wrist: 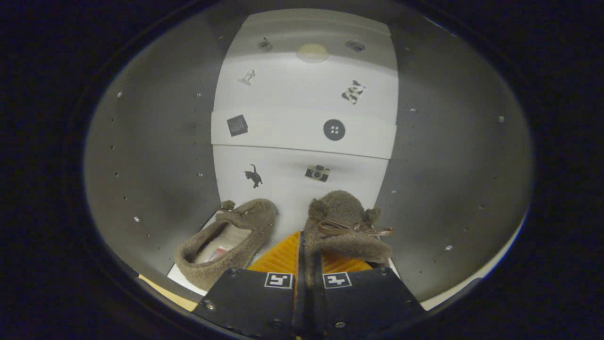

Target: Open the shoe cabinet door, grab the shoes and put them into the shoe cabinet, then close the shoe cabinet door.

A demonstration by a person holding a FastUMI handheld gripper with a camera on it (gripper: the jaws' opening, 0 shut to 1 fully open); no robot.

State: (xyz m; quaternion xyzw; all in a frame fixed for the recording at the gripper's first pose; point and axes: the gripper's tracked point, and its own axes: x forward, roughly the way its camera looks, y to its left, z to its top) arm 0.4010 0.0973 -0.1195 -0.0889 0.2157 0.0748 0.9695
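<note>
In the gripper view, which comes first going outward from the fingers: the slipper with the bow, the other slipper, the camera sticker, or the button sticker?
1. Bow slipper: its heel edge is pinched between the shut gripper fingers.
2. Other slipper: just ahead, lying to the left.
3. Camera sticker: beyond both slippers on the white panel.
4. Button sticker: farther up the panel, farthest.
</note>
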